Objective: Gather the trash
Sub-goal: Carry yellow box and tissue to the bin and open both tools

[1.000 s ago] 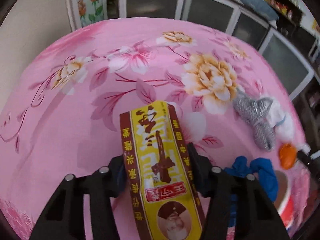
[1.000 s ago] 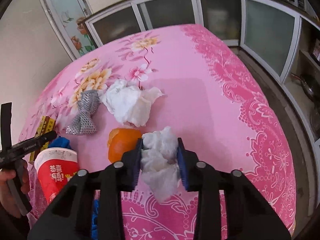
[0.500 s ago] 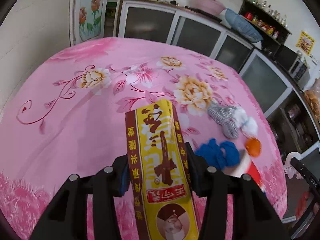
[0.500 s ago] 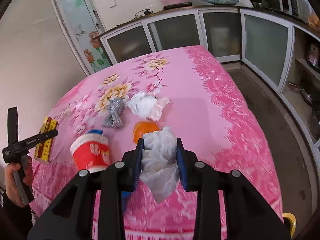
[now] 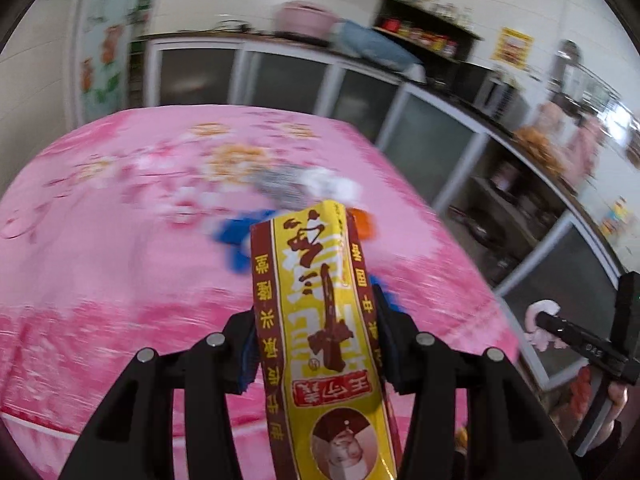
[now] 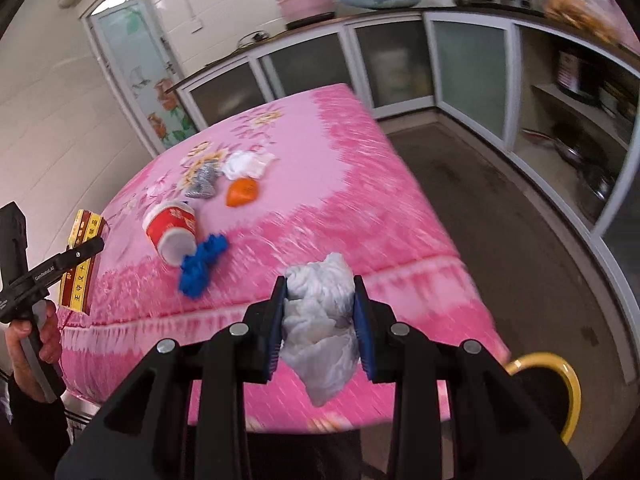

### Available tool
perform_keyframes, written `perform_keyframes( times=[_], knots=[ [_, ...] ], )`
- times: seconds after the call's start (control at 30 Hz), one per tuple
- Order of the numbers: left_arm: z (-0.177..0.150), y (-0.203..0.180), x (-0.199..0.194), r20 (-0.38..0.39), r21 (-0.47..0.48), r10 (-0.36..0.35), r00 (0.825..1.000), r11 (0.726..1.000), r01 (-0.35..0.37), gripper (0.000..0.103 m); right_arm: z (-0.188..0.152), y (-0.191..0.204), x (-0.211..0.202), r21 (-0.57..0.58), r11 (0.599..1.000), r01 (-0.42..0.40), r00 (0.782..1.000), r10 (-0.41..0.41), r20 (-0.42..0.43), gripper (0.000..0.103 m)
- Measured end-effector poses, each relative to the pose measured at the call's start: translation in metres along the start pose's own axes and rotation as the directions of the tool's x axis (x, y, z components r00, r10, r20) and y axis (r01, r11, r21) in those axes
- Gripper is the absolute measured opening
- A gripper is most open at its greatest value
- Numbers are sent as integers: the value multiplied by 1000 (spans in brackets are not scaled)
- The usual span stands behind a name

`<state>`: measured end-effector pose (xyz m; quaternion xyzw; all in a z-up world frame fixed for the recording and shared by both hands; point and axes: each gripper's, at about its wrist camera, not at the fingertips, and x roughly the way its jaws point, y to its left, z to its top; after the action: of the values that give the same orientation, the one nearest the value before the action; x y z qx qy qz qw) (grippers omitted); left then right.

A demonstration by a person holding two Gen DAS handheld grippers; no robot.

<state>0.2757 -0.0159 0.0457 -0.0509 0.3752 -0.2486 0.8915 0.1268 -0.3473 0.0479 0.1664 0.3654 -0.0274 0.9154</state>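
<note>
Left tool grips yellow carton lengthwise, long axis pointing forward.

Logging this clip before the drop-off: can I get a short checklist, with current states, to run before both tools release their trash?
1. Left tool shut on yellow carton: ok.
2. Right tool shut on white tissue wad: ok.
3. Yellow-rimmed bin in view: ok, lower right.
4. Tissue over the bin: not ok, beside it.
5. Carton over the bin: cannot tell.
6. Table cleared: not ok; red cup, blue rag, orange peel remain.
</note>
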Motion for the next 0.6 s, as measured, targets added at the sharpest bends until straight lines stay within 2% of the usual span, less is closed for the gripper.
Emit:
perform_keyframes(
  times=[0.13, 0.23, 0.43, 0.6],
  knots=[
    [-15, -61, 12, -11, 91, -100, 995, 991, 100, 46, -24, -33, -32, 46, 998, 47, 999, -48, 17, 30],
    [-29, -109, 28, -49, 151, -179, 983, 971, 185, 47, -41, -63, -57, 87, 992, 95, 995, -98, 31, 30],
    [-61, -210, 69, -167, 276, -302, 939, 900, 339, 47, -71, -126, -95, 175, 966, 190, 979, -199, 33, 30],
    [-88, -276, 93, -245, 344, -347, 905, 842, 416, 47, -92, -164, -117, 217, 938, 270, 958, -285, 37, 30]
  ],
)
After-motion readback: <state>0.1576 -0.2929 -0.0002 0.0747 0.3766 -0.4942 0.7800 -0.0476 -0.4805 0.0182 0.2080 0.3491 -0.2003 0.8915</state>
